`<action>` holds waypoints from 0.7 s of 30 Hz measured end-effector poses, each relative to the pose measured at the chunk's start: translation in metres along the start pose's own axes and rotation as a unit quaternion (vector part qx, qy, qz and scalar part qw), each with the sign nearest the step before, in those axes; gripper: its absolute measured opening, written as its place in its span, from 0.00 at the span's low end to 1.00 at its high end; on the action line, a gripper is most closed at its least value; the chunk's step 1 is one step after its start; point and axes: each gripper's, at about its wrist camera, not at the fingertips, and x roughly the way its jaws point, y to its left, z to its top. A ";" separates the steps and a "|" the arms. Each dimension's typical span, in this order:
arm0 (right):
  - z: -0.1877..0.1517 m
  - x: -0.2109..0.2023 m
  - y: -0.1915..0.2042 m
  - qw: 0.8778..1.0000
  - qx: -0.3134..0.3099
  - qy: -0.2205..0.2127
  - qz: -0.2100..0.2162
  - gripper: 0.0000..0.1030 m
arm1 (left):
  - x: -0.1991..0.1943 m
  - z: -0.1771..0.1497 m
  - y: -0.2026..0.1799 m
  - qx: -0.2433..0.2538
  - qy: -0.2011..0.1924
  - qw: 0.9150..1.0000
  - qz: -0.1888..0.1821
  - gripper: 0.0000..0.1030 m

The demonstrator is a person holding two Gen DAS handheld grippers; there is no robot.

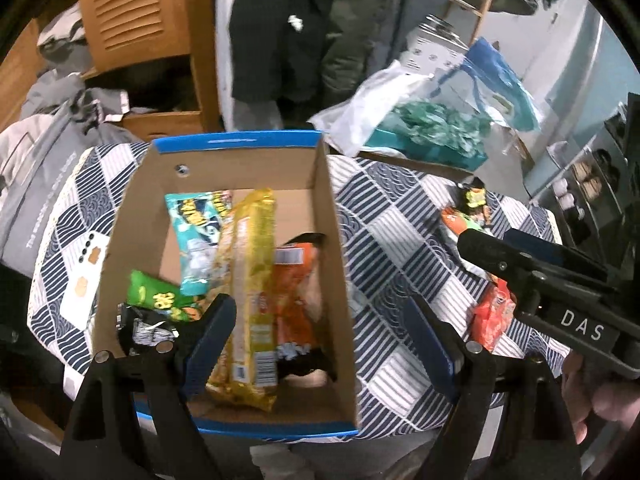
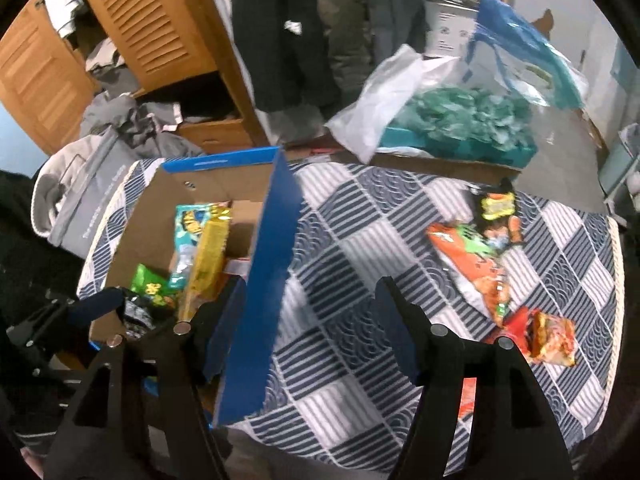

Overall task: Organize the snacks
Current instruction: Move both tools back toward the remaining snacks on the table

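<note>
Both claws are spread and neither is pinching anything.

Left gripper [image 1: 320,320] hangs over the cardboard box [image 1: 336,280]. One finger is inside the box, the other is outside its right wall over the tablecloth [image 1: 392,240].

Right gripper [image 2: 312,312] straddles the box's blue outer wall (left finger over the box interior, right finger over the cloth). Nothing sits between the pads.

Snacks in the box:
- yellow pack [image 1: 250,292], long, lying down the middle
- teal pack [image 1: 196,232] to its left
- green pack [image 1: 158,296], near left corner
- black-and-silver pack [image 1: 140,326] at the near left wall
- orange pack [image 1: 298,300], right of the yellow one, touching it

Snacks loose on the cloth, well apart from the box:
- orange bag [image 2: 468,264]
- dark bag w/ yellow label [image 2: 498,208], just behind the orange bag and overlapping its far end
- red bag [image 2: 548,336], nearest the right gripper, beside its right finger

Bg: wooden louvred cabinet [image 2: 152,28], grey clothes [image 2: 120,128], plastic bag [image 2: 384,100] w/ teal stuff behind the table.
</note>
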 end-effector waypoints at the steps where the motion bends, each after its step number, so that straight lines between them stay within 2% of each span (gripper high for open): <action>1: -0.001 -0.002 -0.005 1.000 0.004 -0.001 -0.002 0.66 | 0.001 0.000 -0.006 0.005 0.001 1.000 -0.001 0.84; 21: -0.032 -0.031 -0.099 0.997 0.066 -0.009 -0.041 0.72 | 0.018 0.002 -0.097 0.076 0.010 0.997 -0.022 0.84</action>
